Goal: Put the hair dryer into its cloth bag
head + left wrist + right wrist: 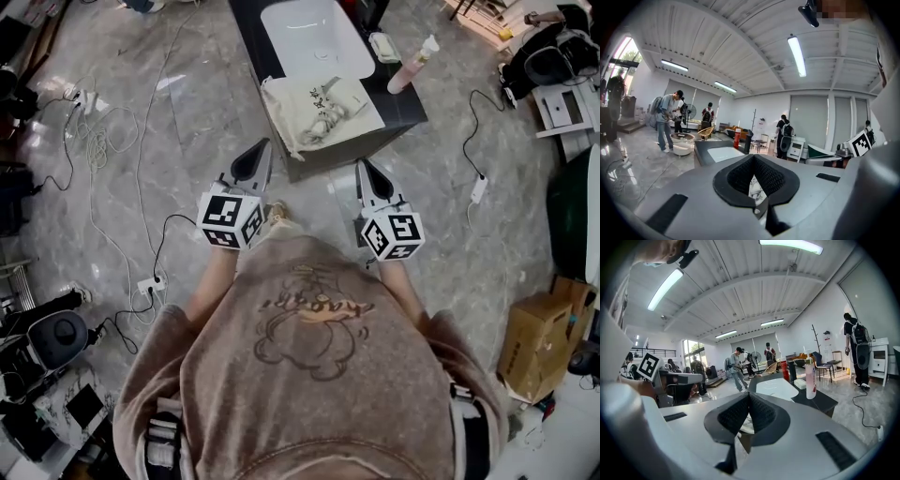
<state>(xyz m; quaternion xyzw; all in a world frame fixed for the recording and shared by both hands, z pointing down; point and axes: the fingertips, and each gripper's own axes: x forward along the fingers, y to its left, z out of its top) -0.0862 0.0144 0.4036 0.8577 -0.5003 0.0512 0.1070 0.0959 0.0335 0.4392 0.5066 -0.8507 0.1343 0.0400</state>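
- L gripper (262, 148): jaws pressed together, nothing between. Same in left gripper view (753, 161): pads meet, only a sliver of printed cloth seen past them.
- R gripper (364, 167): jaws likewise together, empty. Confirmed in right gripper view (749, 399).
- Both tips aimed at dark counter (403, 108), short of its near edge, touching nothing.
- Hair dryer (342, 94): ahead of both tips, lying on top of cloth bag (295, 112) near counter's front edge, just in front of white basin (314, 37). Not in bag yet.
- Sits on bag's right half, so prob. nearer R gripper. Bag's left part nearer L. Can't tell which end of bag is open.
- Long axis: seems to run roughly left-right w/ slight tilt, but too small to be sure.
- Looks: pale body, cord bunched beside it on the near side. Bag cream, crumpled, lying flat, w/ dark print.
- Judgement: task at very start. Jaws need opening before any grab: likely R for dryer, L for bag.
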